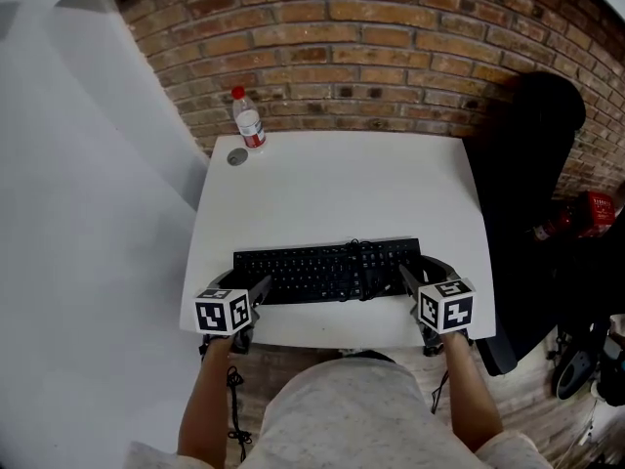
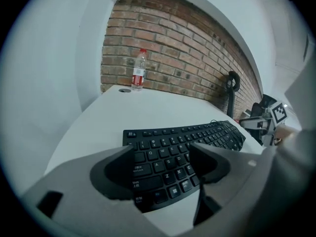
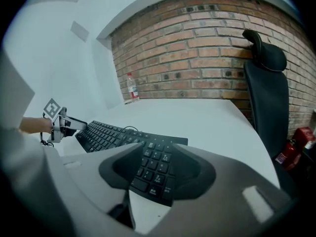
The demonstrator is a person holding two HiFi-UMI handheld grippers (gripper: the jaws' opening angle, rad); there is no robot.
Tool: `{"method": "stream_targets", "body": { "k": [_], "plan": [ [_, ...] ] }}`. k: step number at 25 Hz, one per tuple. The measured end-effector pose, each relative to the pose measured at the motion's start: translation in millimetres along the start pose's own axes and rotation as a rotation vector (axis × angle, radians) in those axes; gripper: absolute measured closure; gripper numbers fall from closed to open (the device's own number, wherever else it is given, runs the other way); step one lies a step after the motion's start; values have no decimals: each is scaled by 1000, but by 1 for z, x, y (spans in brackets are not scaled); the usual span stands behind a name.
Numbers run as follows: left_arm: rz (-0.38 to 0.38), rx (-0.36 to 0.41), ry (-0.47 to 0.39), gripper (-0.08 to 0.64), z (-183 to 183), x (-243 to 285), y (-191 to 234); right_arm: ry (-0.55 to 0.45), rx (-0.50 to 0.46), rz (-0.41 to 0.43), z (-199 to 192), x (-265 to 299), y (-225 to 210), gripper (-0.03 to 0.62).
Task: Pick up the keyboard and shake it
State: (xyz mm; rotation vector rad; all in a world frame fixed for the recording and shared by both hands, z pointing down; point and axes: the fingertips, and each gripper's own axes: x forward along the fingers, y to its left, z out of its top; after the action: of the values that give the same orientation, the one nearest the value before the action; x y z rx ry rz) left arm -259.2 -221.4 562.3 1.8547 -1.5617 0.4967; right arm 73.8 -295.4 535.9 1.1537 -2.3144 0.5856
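me: forearms come nearest in the head view, both slanting forward and down. left tongs sit at the left end of the keyboard, right tongs at its right end.

you: how does it lie?

me: flat on the surface, close to the front edge. its long axis runs across me, from one hand to the other. neither hand looks nearer to me.

you: and the left gripper view?

me: left tongs are released, prongs wide. the keyboard's near left corner lies between them, not pinched.

you: right gripper view?

me: mirrored. right tongs are released too, with the number-pad corner between the prongs and nothing squeezed. the keyboard stretches away leftward toward my other hand.

you: so what next?

me: my guess is to close on both ends evenly, then lift level.
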Motion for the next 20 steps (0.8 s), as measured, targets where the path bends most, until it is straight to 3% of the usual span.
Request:
{"method": "stream_targets", "body": {
  "k": [20],
  "plan": [
    [37,-15,36,151,11,7,10,129,120,91,-8,45,-29,253]
  ]
}}
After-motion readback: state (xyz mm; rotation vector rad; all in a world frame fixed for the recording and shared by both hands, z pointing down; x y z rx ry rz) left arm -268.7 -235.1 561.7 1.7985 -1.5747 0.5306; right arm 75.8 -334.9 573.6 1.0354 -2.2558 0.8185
